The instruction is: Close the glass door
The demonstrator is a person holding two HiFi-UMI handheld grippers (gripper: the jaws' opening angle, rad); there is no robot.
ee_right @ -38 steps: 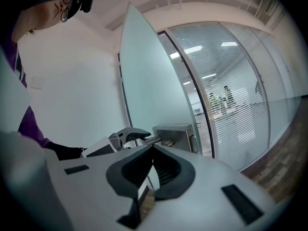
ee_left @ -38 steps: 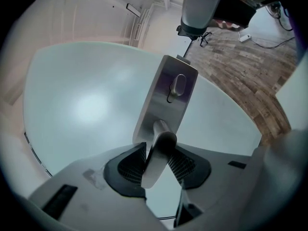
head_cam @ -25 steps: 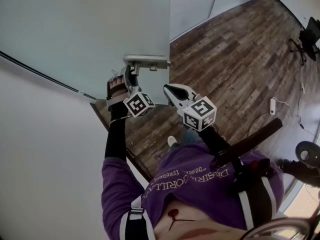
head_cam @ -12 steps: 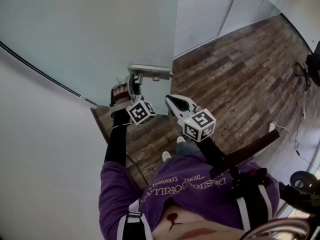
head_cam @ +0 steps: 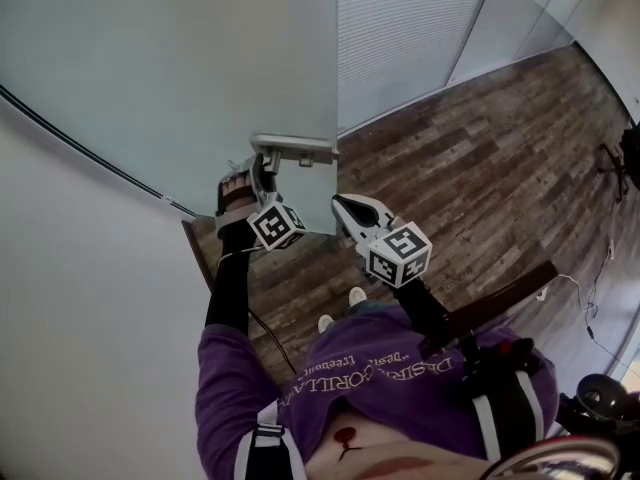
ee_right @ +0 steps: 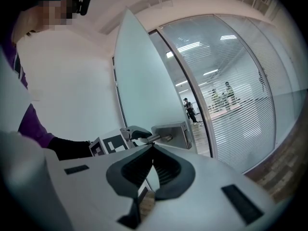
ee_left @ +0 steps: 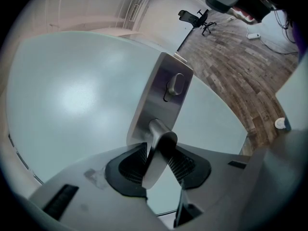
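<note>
The glass door [head_cam: 180, 68] stands ajar before you, and a jerky swing could slam its free edge; bare wooden floor [head_cam: 480, 158] lies open rightward; your right gripper [head_cam: 352, 211], jaws together and empty, risks pinching near that edge; your left gripper [ee_left: 158, 160] clamps the lever handle [ee_left: 161, 141], which might slip.
</note>
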